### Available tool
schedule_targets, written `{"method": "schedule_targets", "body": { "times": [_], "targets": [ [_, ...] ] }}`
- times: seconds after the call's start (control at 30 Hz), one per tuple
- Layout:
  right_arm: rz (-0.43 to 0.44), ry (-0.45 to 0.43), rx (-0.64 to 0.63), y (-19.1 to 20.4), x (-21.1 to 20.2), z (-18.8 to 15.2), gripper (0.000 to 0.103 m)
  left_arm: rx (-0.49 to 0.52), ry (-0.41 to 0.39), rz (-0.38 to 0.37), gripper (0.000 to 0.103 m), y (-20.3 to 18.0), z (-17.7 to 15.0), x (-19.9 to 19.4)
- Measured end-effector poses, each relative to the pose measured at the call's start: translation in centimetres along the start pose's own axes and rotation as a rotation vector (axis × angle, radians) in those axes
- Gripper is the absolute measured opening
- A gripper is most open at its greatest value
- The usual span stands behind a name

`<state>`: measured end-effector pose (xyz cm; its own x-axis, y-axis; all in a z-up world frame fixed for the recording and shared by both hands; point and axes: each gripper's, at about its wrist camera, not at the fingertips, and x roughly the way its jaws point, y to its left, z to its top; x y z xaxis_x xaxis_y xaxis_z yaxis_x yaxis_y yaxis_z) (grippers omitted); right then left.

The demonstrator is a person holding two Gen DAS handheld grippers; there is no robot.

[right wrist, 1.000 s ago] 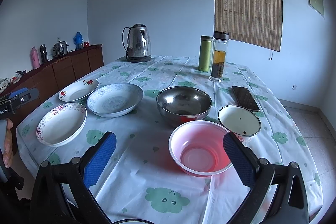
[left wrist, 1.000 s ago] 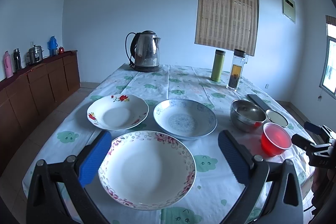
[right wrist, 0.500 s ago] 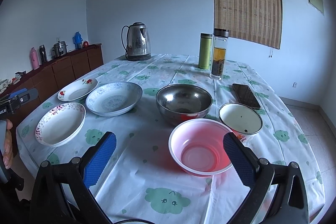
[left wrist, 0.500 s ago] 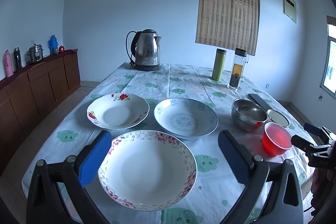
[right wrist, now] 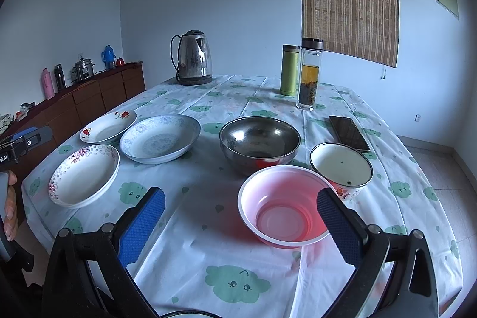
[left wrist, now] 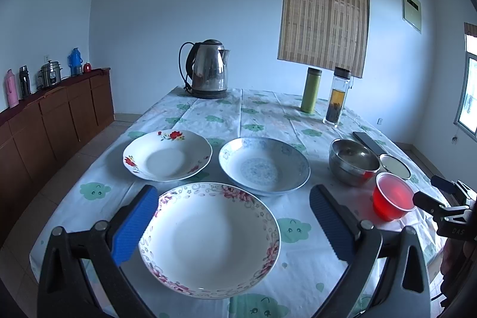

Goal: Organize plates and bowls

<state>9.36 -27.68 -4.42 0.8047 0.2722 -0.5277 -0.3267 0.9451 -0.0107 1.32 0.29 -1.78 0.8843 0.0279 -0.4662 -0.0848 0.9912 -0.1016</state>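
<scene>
Three plates lie at the table's near left: a pink-flowered plate (left wrist: 210, 239), a red-flowered plate (left wrist: 167, 158) and a blue-patterned plate (left wrist: 263, 166). To their right are a steel bowl (right wrist: 259, 143), a red plastic bowl (right wrist: 286, 206) and a small white enamel bowl (right wrist: 341, 164). My left gripper (left wrist: 232, 222) is open, its blue pads on either side of the pink-flowered plate's near half. Open as well, my right gripper (right wrist: 240, 224) hovers with the red bowl just inside its right pad. Neither holds anything.
A steel kettle (left wrist: 208, 69) stands at the far end, a green flask (right wrist: 289, 69) and a glass tea bottle (right wrist: 310, 73) at the far right. A phone (right wrist: 348, 133) lies behind the enamel bowl. A wooden sideboard (left wrist: 53, 121) runs along the left wall.
Both views have shifted only slightly; the right gripper has edged a little forward toward the red bowl. The dishes have not moved and both grippers stay open.
</scene>
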Motion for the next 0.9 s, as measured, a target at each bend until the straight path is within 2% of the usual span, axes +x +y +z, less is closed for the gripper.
{"method": "schedule_targets", "body": {
  "times": [0.67, 0.9],
  "targets": [
    [-0.003, 0.017, 0.005, 0.2, 1.0, 0.2, 0.102, -0.002, 0.033, -0.001, 0.103, 0.2, -0.5, 1.5],
    [0.023, 0.033, 0.007, 1.0, 2.2, 0.4, 0.102, -0.014, 0.058, 0.011, 0.103, 0.9, -0.8, 2.5]
  ]
}}
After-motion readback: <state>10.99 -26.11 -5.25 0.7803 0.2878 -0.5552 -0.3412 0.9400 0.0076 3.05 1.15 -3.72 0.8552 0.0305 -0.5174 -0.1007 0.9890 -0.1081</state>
